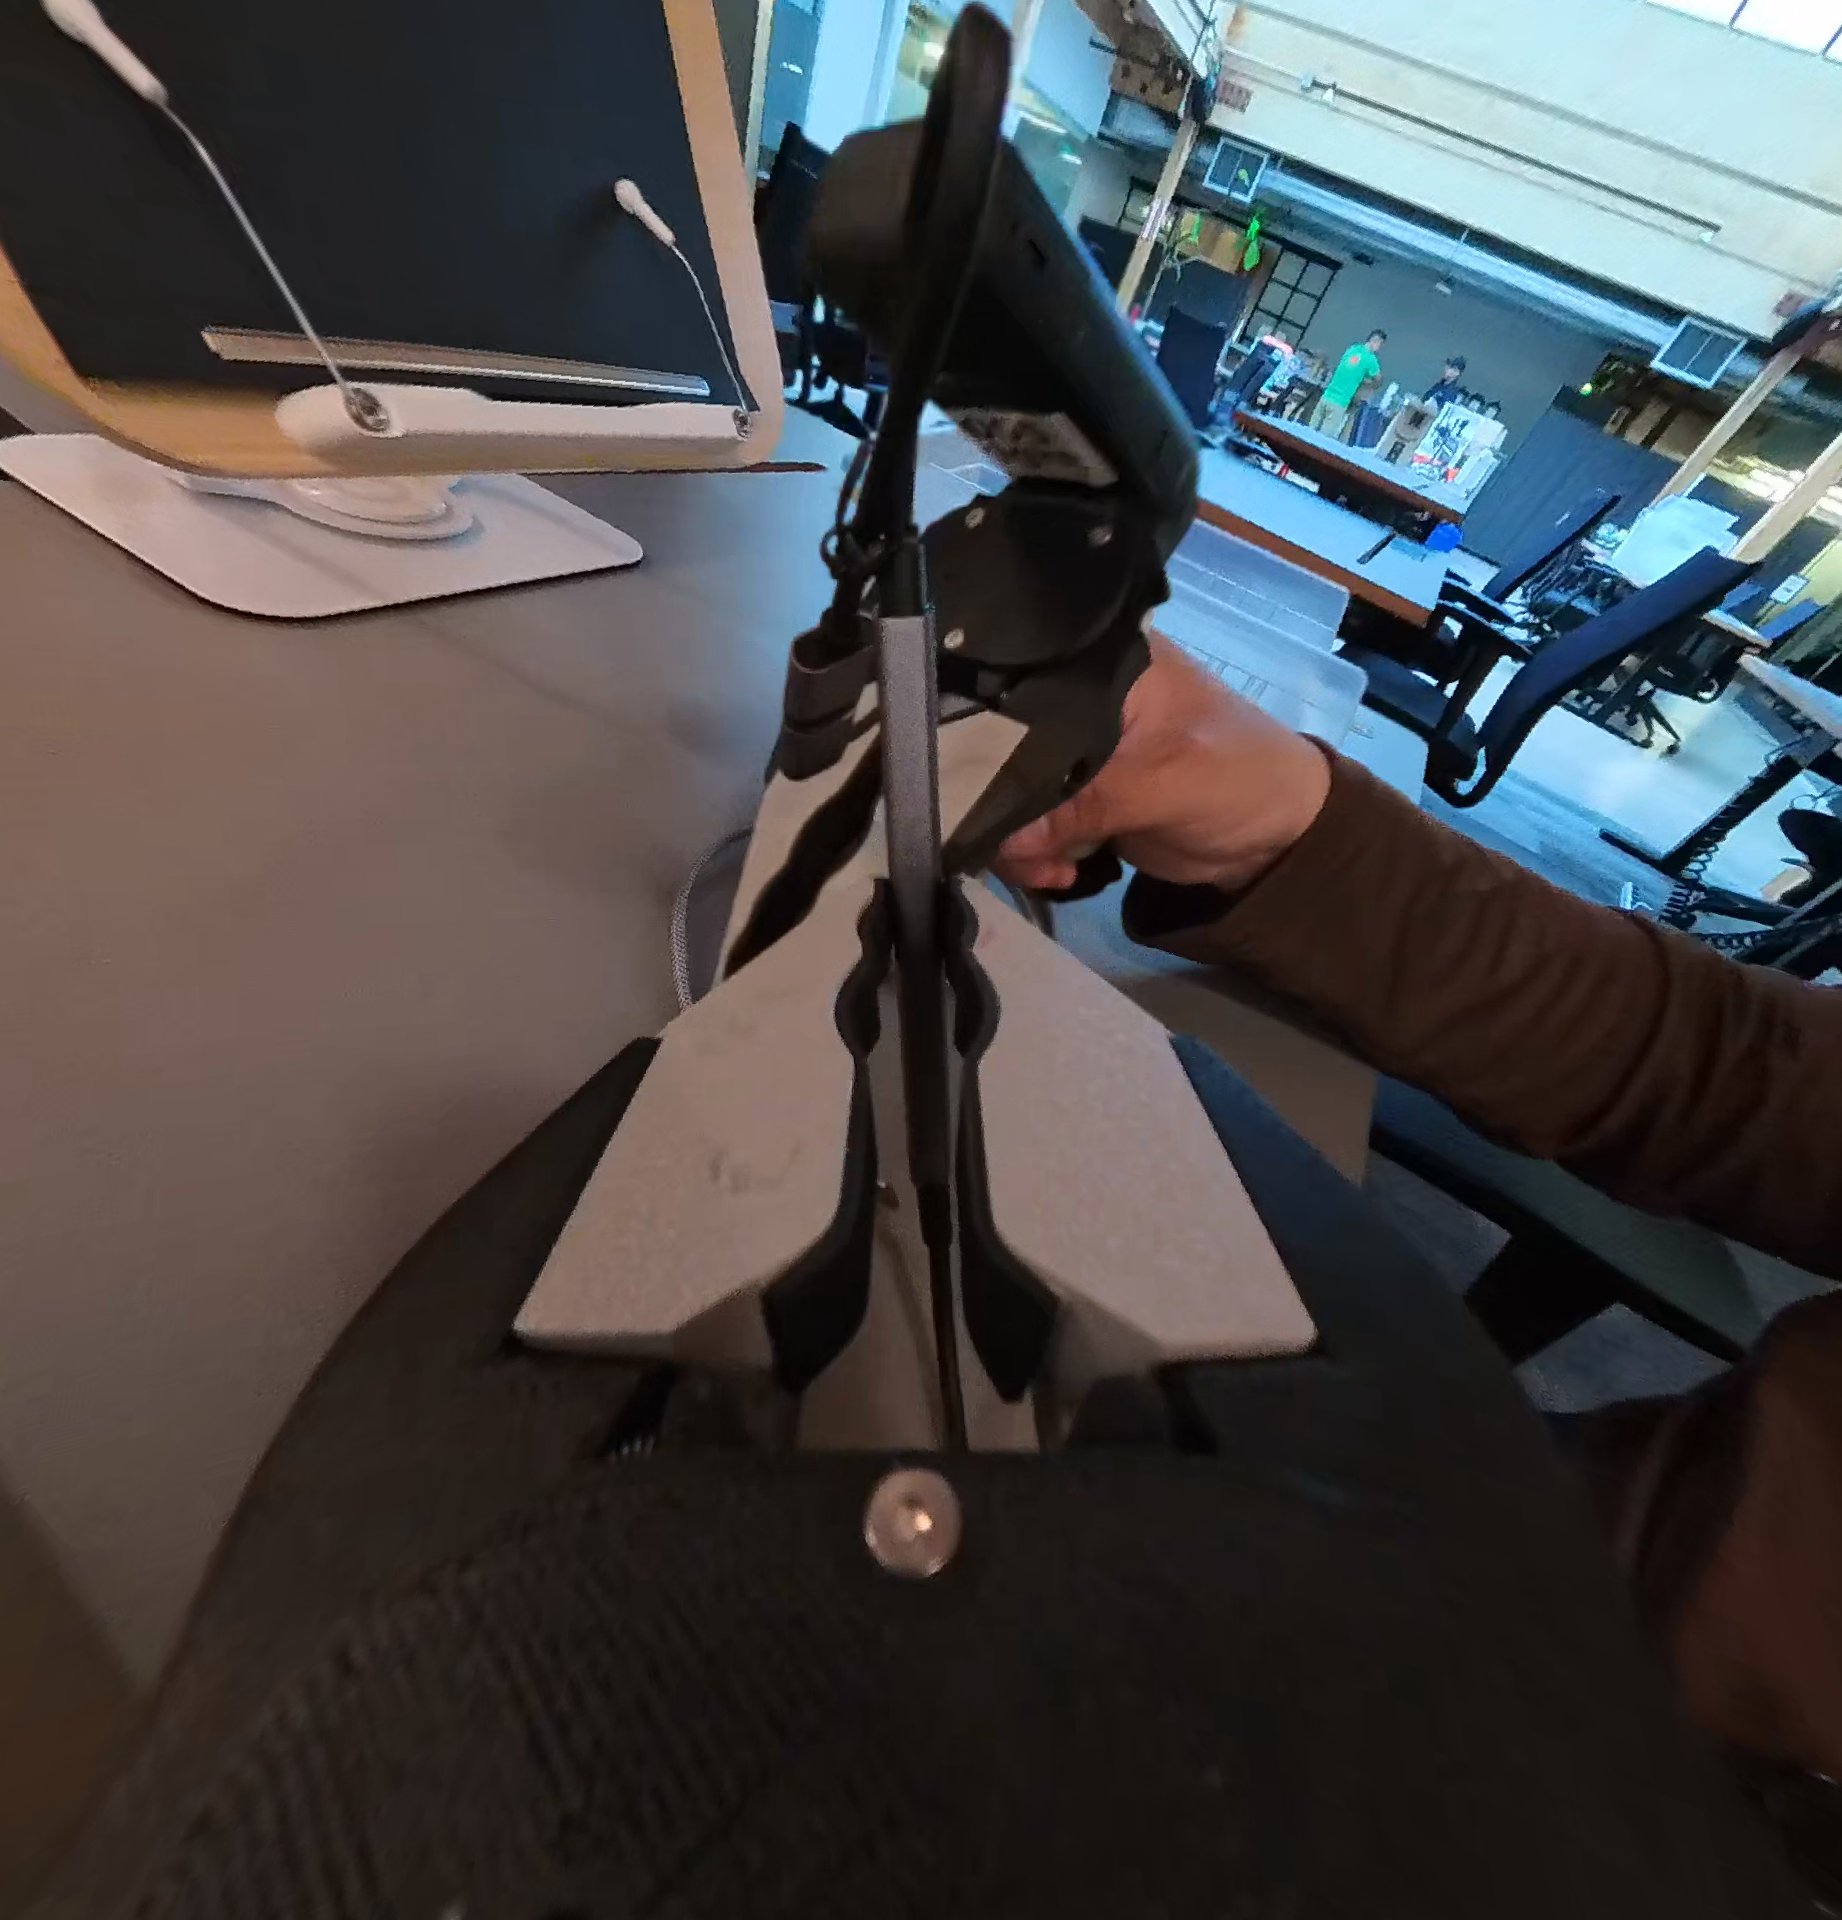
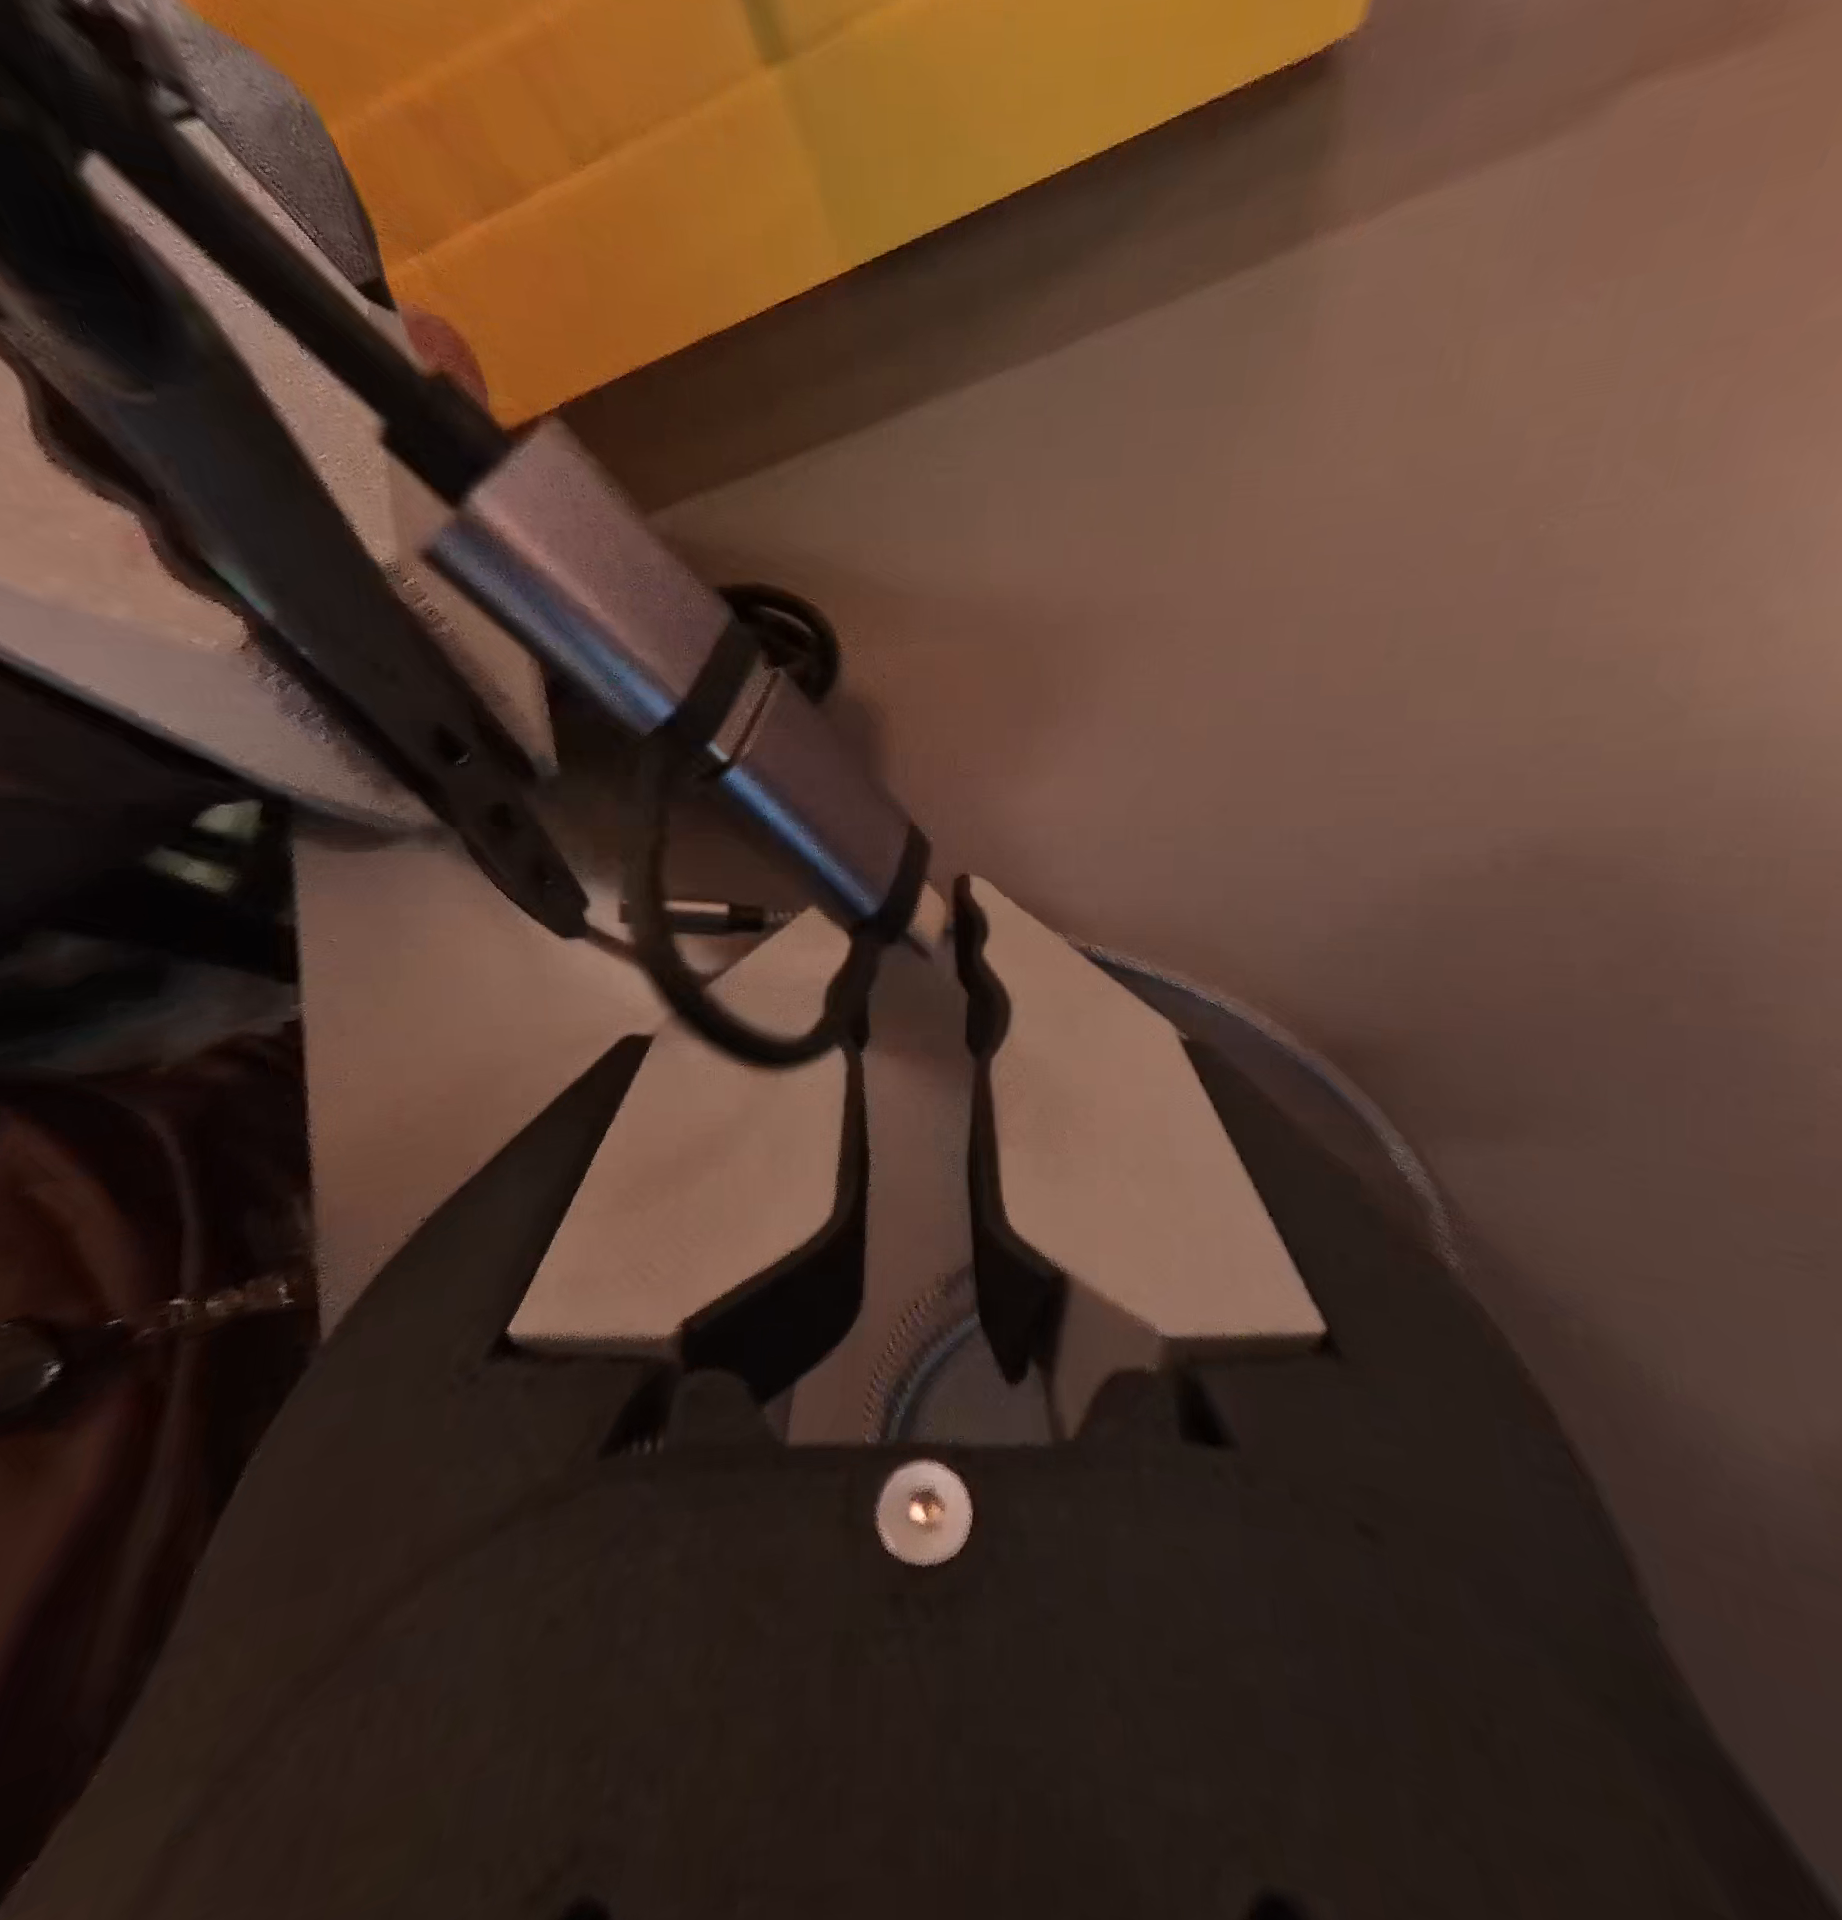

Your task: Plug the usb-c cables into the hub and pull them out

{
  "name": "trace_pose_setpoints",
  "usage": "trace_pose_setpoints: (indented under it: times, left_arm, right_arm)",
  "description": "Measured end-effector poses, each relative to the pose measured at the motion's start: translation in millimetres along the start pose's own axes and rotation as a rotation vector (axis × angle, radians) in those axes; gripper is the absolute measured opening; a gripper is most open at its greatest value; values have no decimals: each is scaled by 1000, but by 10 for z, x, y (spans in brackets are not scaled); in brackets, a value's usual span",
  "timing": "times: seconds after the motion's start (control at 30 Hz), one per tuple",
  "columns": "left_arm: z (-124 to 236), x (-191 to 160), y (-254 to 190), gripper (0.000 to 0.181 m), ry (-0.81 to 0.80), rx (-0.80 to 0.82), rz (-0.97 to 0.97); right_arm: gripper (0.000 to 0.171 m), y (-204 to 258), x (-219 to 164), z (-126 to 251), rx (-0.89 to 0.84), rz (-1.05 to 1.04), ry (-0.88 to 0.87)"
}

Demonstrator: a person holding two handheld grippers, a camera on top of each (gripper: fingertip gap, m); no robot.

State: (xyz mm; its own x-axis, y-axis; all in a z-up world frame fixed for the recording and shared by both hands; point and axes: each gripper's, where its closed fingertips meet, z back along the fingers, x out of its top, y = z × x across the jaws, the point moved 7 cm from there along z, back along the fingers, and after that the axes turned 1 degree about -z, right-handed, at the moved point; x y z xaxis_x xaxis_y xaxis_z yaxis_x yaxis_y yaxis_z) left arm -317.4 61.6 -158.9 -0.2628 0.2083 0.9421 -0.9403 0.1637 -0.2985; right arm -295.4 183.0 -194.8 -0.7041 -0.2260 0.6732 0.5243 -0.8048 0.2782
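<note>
In the left wrist view my left gripper [image 1: 914, 914] is shut on a thin grey hub [image 1: 910, 748], seen edge-on and sticking out past the fingertips; the hub's black cable [image 1: 943, 1288] runs back between the fingers. My right gripper [image 1: 844, 831], held by a hand [image 1: 1187, 790], meets the hub's far end. In the right wrist view the hub [image 2: 595, 592], with black bands, comes in from the upper left. My right gripper [image 2: 912, 930] has its jaws narrowly apart, closed on a small pale usb-c plug [image 2: 927, 925] at the hub's end. A thin black cable [image 2: 761, 1044] loops away from there.
A dark panel on a white stand [image 1: 304, 540] stands at the back left of the grey table [image 1: 273, 831]. A braided cable [image 1: 691, 914] lies by the hub. A yellow object [image 2: 792, 156] lies beyond the hub. A grey disc [image 2: 1301, 1081] sits under my right gripper. The grippers' ends are close to 8 cm from one another. From my right tips it is roughly 8 cm to the grey disc [image 2: 1301, 1081]; from my left, 15 cm.
</note>
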Motion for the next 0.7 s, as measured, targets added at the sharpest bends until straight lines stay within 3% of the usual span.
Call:
trace_pose_setpoints:
  times: [0.07, 0.23, 0.5, 0.57, 0.63, 0.7]
  left_arm:
    - [-1, 11, -9, 6, -1, -4, 0]
    - [77, 104, -92, 6, -18, -40, 2]
    - [320, 212, -271, 6, -89, -10, -37]
    - [390, 206, -260, 6, -117, -26, -4]
    - [449, 181, -228, 6, -133, -31, 20]
    - [500, 156, -217, 7, -150, -53, 34]
  right_arm:
    - [16, -11, -12, 137, -30, 20, -33]
    - [24, 117, -164, 342, 97, 152, -42]
    - [36, 292, -176, -13, 80, 545, 26]
    - [33, 322, -139, -135, 108, 579, 51]
    - [16, 313, -125, -242, 137, 583, 78]
    - [10, 297, -137, -307, 187, 560, 96]
